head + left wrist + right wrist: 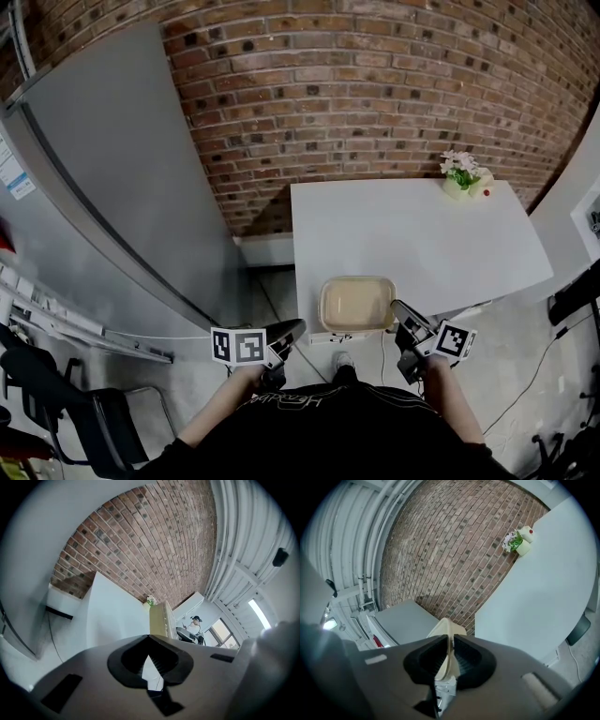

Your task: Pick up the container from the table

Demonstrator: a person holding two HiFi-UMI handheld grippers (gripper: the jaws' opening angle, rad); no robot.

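Observation:
A shallow beige container [356,305] sits at the near edge of the white table [422,234]. My right gripper [400,311] is at its right side, shut on the rim. In the right gripper view the thin beige rim [446,626] runs between the two black pads of the right gripper [451,641]. My left gripper [299,326] hovers just left of the container without touching it, its tips meeting. In the left gripper view the container [161,617] shows edge-on beyond the left gripper [149,638], with nothing held. Whether the container is off the table I cannot tell.
A small flower pot [461,176] stands at the table's far right corner. A brick wall [375,84] is behind the table, and a tall grey cabinet [112,169] stands to the left. A dark chair [56,394] is at lower left. A person [194,625] sits far off.

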